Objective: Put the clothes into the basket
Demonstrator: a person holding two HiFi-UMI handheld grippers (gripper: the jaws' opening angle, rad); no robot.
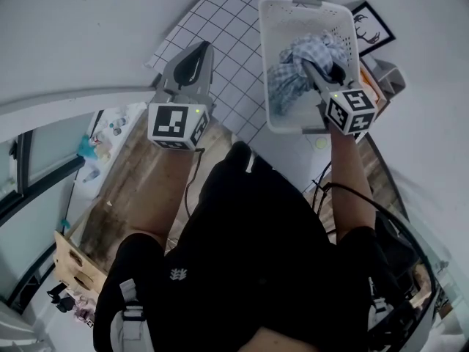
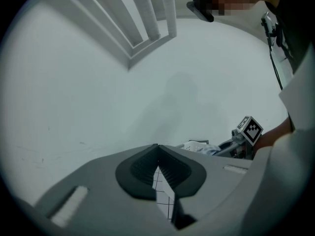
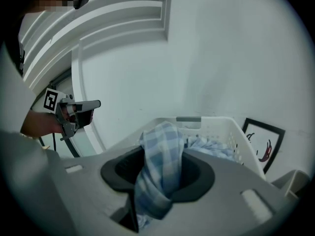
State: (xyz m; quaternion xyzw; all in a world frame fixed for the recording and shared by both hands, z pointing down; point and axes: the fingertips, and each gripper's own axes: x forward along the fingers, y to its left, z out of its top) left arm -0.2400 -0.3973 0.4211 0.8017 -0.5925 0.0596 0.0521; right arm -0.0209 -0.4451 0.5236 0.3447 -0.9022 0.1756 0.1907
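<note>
Over the basket (image 1: pixel 293 7), at the right of the head view, the right tongs (image 1: pixel 316 67) reach down among the folds of a blue-and-white checked cloth (image 1: pixel 292 70). The right gripper view shows these tongs clamped on a twisted bunch of the cloth. The bunch fills the space between the dark pads and hangs out below them. The rest of the cloth lies heaped inside the basket, towards its far wall. The basket is white plastic with perforated sides and sits at the edge of a white grid mat (image 1: pixel 233 35). A framed picture (image 1: pixel 370 25) is near its right side.

The left tongs (image 1: pixel 195 51) hang apart from the basket, to its left, above the mat. In the left gripper view their tips meet with nothing between them, and only a thin wedge of the mat shows through the gap behind the tips. To the right in that view, small and farther off, are the right gripper's marker cube (image 2: pixel 252 130) and a bit of the basket's rim. The person's dark clothes fill the lower part of the head view.
</note>
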